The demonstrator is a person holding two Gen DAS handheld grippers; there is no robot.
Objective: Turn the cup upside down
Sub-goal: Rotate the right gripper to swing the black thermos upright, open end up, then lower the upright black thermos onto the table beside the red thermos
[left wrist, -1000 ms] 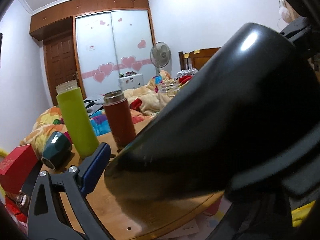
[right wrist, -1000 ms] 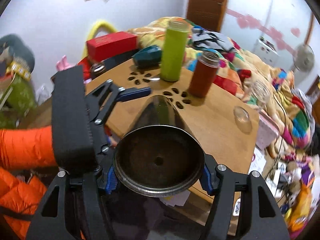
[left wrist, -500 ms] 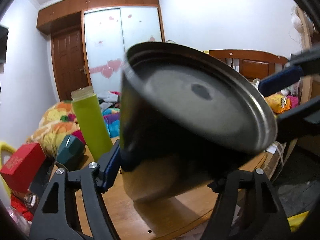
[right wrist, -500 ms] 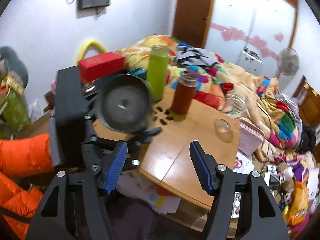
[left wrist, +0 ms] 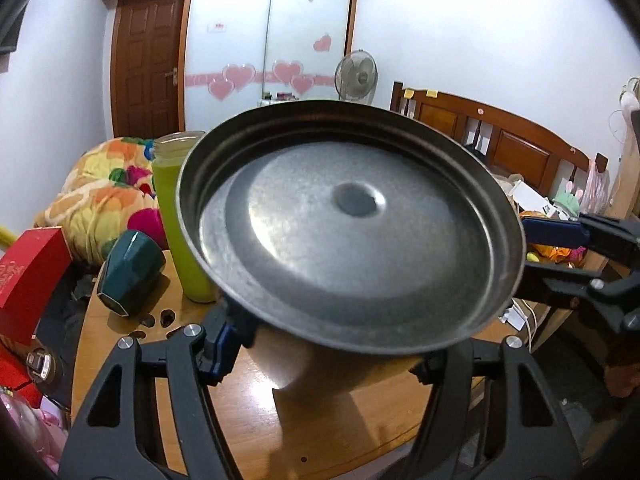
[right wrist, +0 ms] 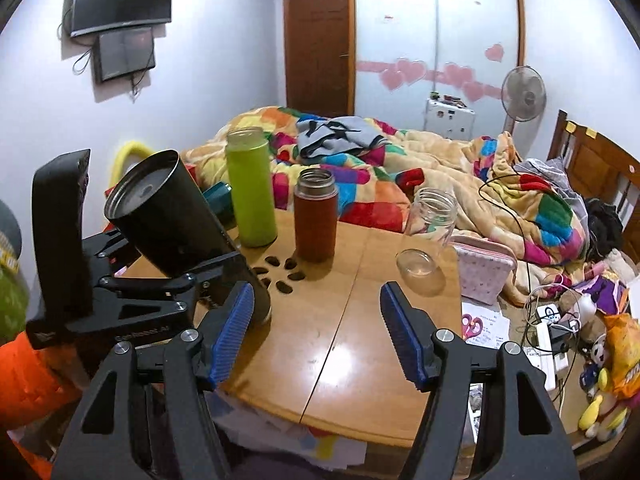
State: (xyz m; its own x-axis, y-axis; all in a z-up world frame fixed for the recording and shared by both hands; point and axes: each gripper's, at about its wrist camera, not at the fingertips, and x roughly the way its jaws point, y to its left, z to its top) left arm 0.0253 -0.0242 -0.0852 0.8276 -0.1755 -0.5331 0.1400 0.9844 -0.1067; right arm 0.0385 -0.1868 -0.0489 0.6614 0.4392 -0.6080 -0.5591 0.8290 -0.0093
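The black metal cup [right wrist: 172, 216] is tilted, base up and to the left, mouth down near the wooden table [right wrist: 352, 320]. My left gripper [right wrist: 208, 280] is shut on the cup's lower body. In the left wrist view the cup's steel base [left wrist: 348, 232] fills the middle, with the left gripper [left wrist: 320, 356] clamped below it. My right gripper [right wrist: 316, 336] is open and empty, just right of the cup, over the table's front part. It also shows in the left wrist view [left wrist: 576, 256].
On the table stand a green bottle [right wrist: 250, 192], a red-brown flask [right wrist: 316, 216], a clear jar [right wrist: 432, 216] and a glass lid [right wrist: 416, 264]. A teal cup [left wrist: 128, 272] lies on its side at the left. A red box [left wrist: 28, 276] and a bed are beyond.
The right gripper let go of the cup and opened, backing off. The left gripper now holds the cup alone and has turned it base-up towards the table.
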